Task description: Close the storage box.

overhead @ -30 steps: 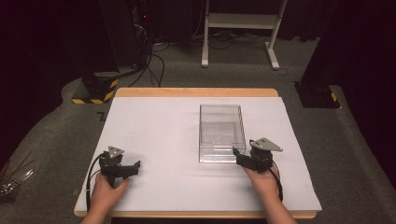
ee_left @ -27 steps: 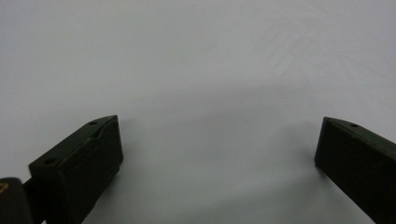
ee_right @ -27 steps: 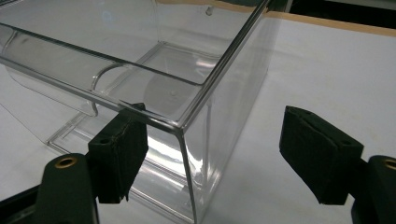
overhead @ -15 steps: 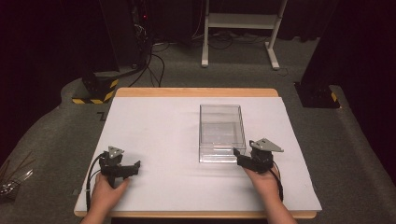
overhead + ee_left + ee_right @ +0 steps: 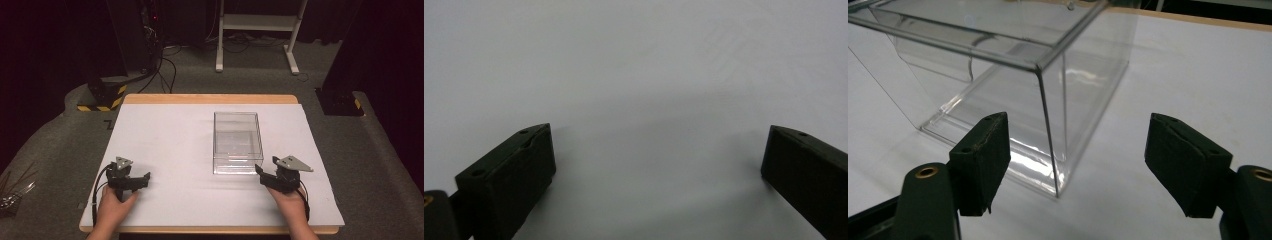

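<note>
A clear plastic box (image 5: pixel 237 142) stands open-topped on the white table cover (image 5: pixel 175 140), right of centre. In the right gripper view its near corner (image 5: pixel 1048 125) rises just beyond the jaws. My right gripper (image 5: pixel 261 173) rests on the cover close to the box's near right corner, open, nothing between its fingers (image 5: pixel 980 162). My left gripper (image 5: pixel 146 179) lies near the front left of the table, open too, with bare white cover between its jaws (image 5: pixel 654 165).
The wooden table edge (image 5: pixel 210 99) shows at the far side. Beyond it are a white stand (image 5: pixel 260 30), cables on grey carpet (image 5: pixel 165 65) and a yellow-black striped base (image 5: pixel 102 97). A dark foot (image 5: pixel 340 102) stands at the right.
</note>
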`<state>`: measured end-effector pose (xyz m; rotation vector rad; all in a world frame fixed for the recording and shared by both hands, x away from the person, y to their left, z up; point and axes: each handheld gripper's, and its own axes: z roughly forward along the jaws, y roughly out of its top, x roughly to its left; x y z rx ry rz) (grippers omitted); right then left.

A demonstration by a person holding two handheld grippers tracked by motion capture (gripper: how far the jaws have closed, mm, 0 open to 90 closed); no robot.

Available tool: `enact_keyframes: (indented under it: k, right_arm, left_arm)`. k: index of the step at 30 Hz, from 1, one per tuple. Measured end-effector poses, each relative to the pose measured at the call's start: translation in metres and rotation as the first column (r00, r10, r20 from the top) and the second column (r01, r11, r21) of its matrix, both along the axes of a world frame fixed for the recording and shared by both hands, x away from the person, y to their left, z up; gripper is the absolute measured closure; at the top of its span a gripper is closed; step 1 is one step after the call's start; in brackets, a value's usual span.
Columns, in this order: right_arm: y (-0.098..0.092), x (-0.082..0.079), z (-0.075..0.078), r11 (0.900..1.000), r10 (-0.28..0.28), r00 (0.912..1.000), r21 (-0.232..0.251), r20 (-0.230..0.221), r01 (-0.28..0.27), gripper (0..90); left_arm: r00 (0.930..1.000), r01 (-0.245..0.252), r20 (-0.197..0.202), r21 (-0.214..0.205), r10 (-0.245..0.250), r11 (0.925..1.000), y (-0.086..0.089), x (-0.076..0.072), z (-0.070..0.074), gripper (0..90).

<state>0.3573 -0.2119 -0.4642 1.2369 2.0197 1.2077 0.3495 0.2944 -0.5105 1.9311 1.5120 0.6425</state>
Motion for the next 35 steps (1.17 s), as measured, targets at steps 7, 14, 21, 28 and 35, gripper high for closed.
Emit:
enact_keyframes:
  k: [7, 14, 21, 28, 35]
  right_arm:
    - [-0.026, -0.01, -0.011, 0.9976, -0.051, 0.9983, -0.048, -0.027, 0.05, 27.3]
    - [-0.055, -0.016, -0.025, 0.9901, -0.116, 0.9907, -0.087, -0.071, 0.11, 27.5]
    - [-0.07, -0.022, -0.034, 0.9884, -0.133, 0.9864, -0.087, -0.097, 0.124, 26.4]
    - [-0.067, -0.023, -0.035, 0.9861, -0.125, 0.9882, -0.121, -0.088, 0.114, 27.1]
    - [-0.068, -0.023, -0.035, 0.9864, -0.127, 0.9876, -0.116, -0.092, 0.116, 27.5]
  left_arm:
    - [1.0, 0.0, 0.0, 0.0, 0.0, 1.0, 0.0, 0.0, 0.0, 1.3]
    - [1.0, 0.001, 0.001, 0.003, -0.001, 1.0, 0.0, 0.0, 0.0, 1.3]
    - [1.0, 0.001, 0.0, 0.002, -0.001, 1.0, 0.0, 0.0, 0.0, 1.3]
    - [1.0, -0.001, 0.002, 0.002, 0.001, 1.0, 0.0, 0.0, 0.0, 1.3]
    - [1.0, -0.001, 0.002, 0.002, 0.001, 1.0, 0.0, 0.0, 0.0, 1.3]
